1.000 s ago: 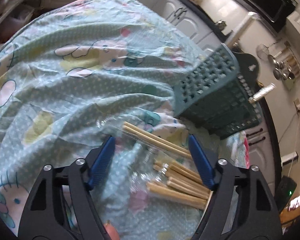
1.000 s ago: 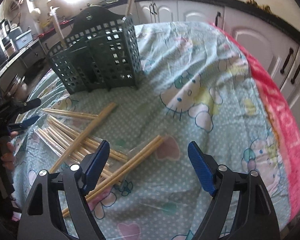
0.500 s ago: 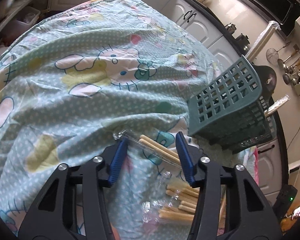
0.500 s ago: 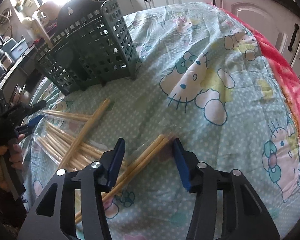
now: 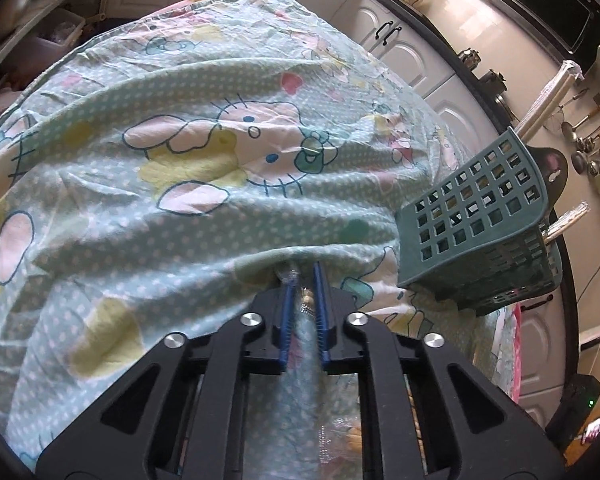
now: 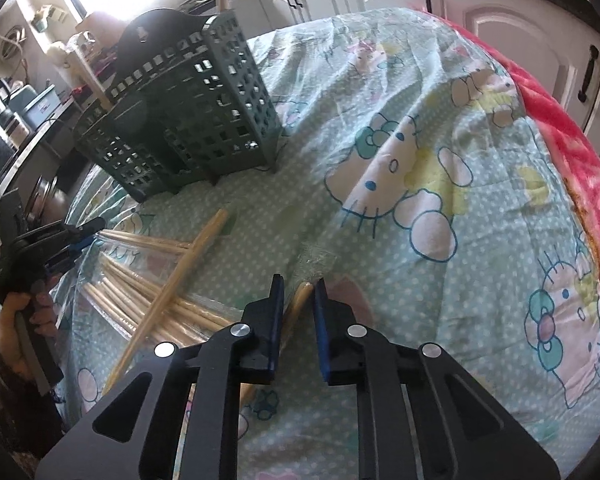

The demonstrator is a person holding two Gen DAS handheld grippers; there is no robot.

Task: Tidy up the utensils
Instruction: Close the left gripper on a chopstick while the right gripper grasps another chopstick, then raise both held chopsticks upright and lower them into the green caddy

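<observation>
A green perforated utensil holder [image 5: 479, 216] [image 6: 188, 112] stands on the cartoon-print cloth [image 5: 180, 160]. Wooden chopsticks [image 6: 140, 292], some in clear plastic wrap, lie scattered in front of it. One loose chopstick [image 6: 188, 264] lies across the pile. My left gripper [image 5: 301, 270] is shut on the far end of a clear-wrapped chopstick pack [image 5: 305, 300]. In the right wrist view it [image 6: 92, 232] sits at the pile's left edge. My right gripper [image 6: 298, 284] has its jaws closing on the end of a wrapped chopstick pair [image 6: 301, 298].
White cabinets [image 6: 499, 20] and a dark counter edge ring the table. A pink blanket [image 6: 571, 152] covers the right side. A person's hand [image 6: 20, 312] holds the left gripper's handle. Hanging kitchen tools [image 5: 591, 148] and a black oven [image 5: 539, 12] are beyond the holder.
Both grippers went from wide open to nearly shut. The left one moved forward onto the end of the wrapped pack. The right one closed around the wrapped pair's end.
</observation>
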